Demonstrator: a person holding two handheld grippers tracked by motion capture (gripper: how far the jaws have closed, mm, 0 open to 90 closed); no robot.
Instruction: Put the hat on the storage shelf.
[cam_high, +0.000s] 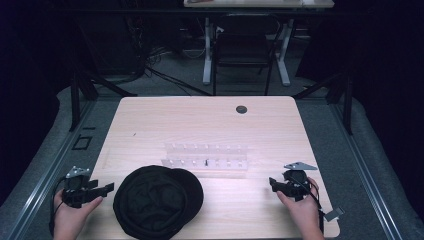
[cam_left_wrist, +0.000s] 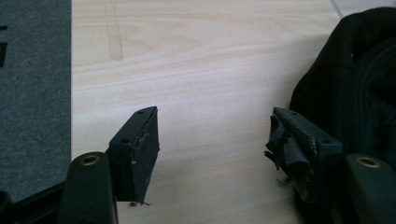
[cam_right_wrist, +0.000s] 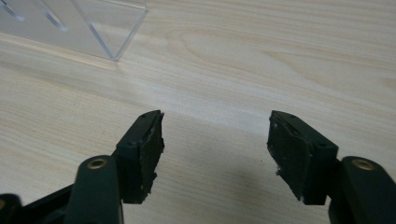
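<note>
A light wooden table (cam_high: 210, 120) takes up the middle of the high view, with grey carpet floor (cam_high: 45, 150) to either side and a dark chair (cam_high: 243, 47) beyond its far edge at the top of the frame. A small round dark grommet (cam_high: 241, 109) sits near the table's far edge, right of centre.

At the lower left centre of the high view lies a black cap (cam_high: 156, 200), crumpled, with its rounded brim toward the right. In the left gripper view the same black fabric fills the right edge of the frame, just beside the right-hand jaw.

Above and right of the cap, near the middle of the table, stands a clear acrylic rack (cam_high: 206, 156), two long low rows with small marks along them. One clear corner of it shows at the upper left of the right gripper view.

The left gripper (cam_high: 107, 188) is in the lower left of the high view, held in the person's left hand (cam_high: 70, 217), its jaws pointing right toward the cap. In the left gripper view its two black jaws stand wide apart over bare wood, with nothing between them; torn padding hangs from the right one.

The right gripper (cam_high: 272, 184) is in the lower right of the high view, held in the right hand (cam_high: 302, 210), pointing left. In the right gripper view its jaws also stand wide apart over bare wood, holding nothing.
</note>
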